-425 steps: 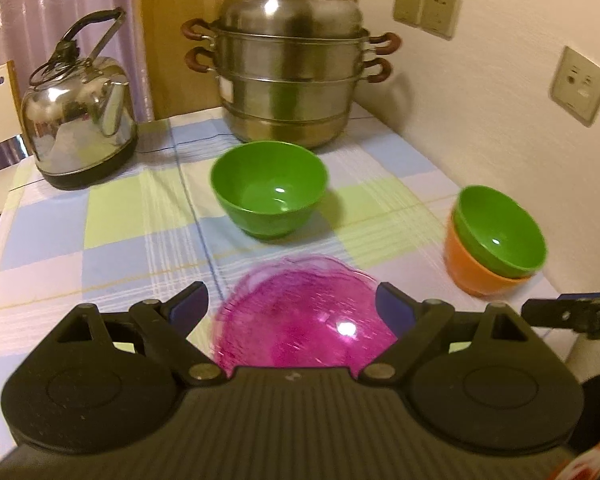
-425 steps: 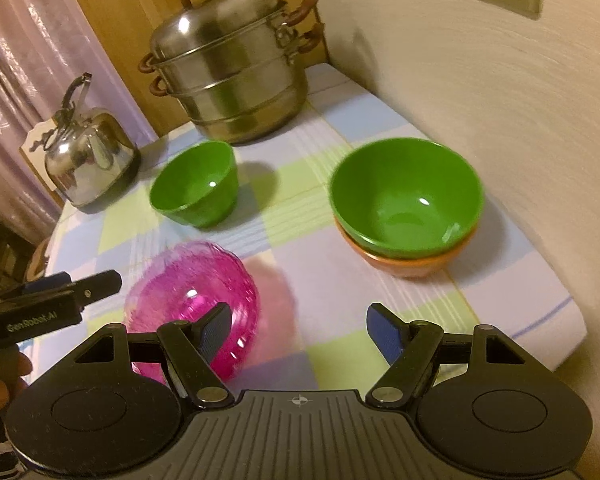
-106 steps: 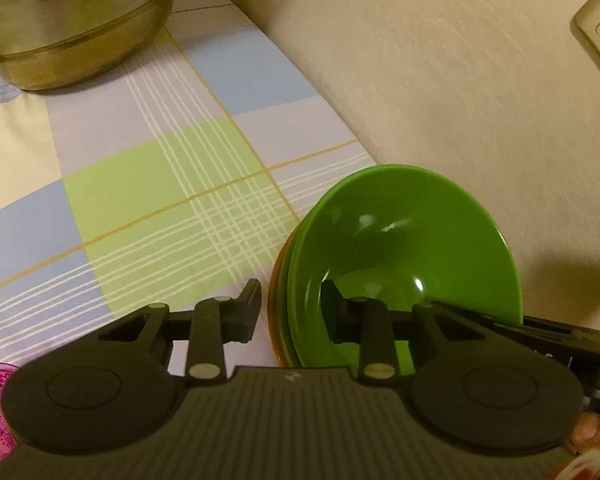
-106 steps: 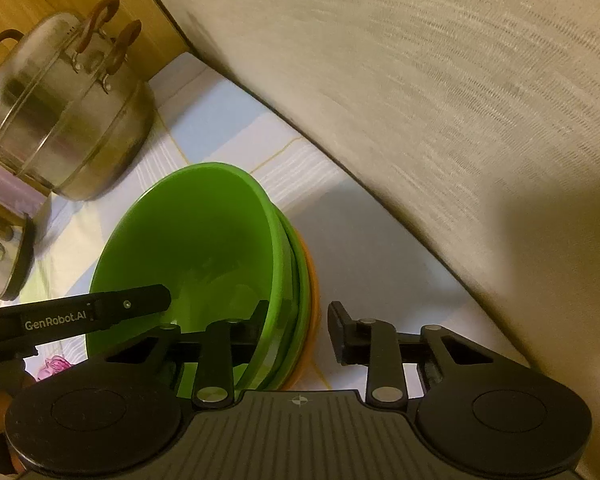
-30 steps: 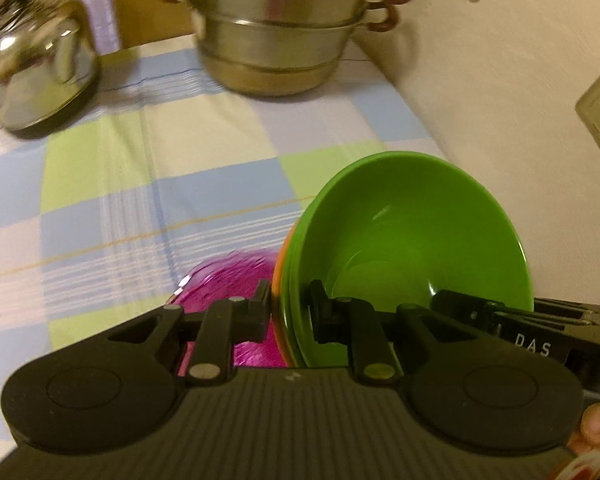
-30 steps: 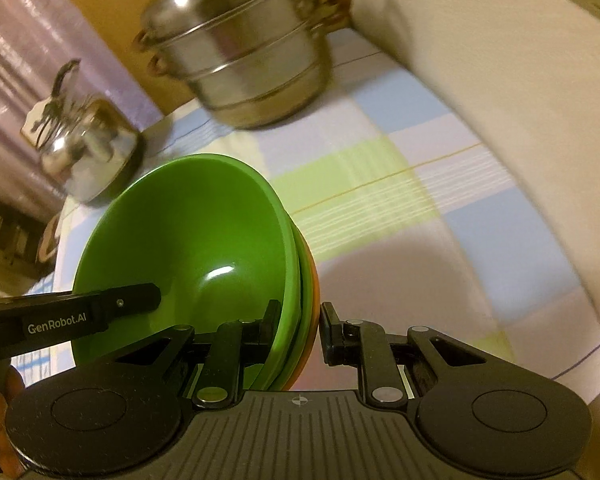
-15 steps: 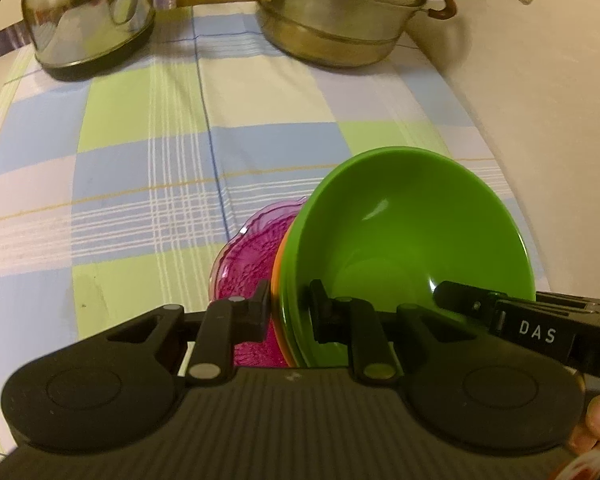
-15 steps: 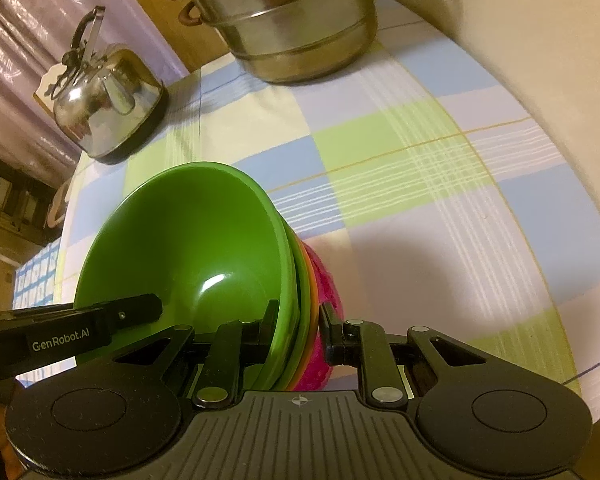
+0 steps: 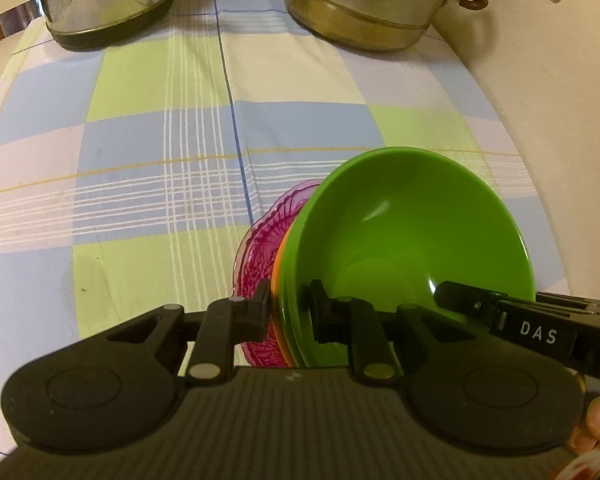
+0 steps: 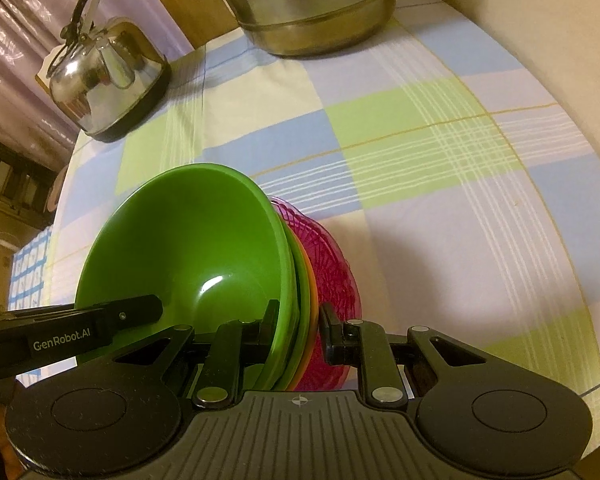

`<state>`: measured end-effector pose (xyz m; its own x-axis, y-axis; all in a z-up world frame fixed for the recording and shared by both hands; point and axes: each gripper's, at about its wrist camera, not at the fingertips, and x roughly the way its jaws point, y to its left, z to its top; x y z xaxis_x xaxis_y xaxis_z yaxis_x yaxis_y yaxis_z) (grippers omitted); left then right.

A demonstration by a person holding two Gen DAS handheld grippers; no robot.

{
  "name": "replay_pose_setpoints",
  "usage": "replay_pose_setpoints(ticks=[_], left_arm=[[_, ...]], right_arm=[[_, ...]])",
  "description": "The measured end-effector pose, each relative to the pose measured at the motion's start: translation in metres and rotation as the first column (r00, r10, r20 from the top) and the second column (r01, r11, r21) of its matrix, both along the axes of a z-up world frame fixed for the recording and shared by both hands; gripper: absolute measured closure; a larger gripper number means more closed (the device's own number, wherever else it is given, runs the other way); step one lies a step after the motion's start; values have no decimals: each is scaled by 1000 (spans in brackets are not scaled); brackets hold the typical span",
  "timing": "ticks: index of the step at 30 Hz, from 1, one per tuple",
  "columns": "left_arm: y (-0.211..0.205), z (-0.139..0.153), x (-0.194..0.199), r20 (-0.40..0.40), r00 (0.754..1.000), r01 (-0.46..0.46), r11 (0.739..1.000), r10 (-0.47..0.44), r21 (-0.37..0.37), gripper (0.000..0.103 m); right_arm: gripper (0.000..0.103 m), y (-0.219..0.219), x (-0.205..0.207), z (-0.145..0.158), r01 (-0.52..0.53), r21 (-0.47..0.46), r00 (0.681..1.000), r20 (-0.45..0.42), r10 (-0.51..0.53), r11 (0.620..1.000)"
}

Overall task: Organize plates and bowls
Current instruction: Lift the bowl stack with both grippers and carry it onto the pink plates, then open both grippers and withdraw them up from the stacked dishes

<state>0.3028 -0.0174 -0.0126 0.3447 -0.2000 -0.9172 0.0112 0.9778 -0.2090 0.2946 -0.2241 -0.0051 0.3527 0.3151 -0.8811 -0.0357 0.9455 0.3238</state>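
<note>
So that's two green bowls [image 10: 188, 248], one orange bowl [image 10: 310, 280], one pink glass plate [image 10: 336, 268], one kettle [image 10: 104, 76], one steamer pot [image 10: 312, 12].

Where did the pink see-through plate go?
The pink plate sits right under the stacked bowls, near the front of the checked tablecloth. In the left wrist view it peeks out at their left; in the right wrist view, at their right.
</note>
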Motion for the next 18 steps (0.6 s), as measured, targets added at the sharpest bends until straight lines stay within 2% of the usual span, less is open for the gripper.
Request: replay_pose_setpoints(ticks=[18], left_arm=[[7,-1,3,-2,999,-34,999,34,-24,86]], right_arm=[[82,3,5,-4,-14,9,1000,7,14,1000]])
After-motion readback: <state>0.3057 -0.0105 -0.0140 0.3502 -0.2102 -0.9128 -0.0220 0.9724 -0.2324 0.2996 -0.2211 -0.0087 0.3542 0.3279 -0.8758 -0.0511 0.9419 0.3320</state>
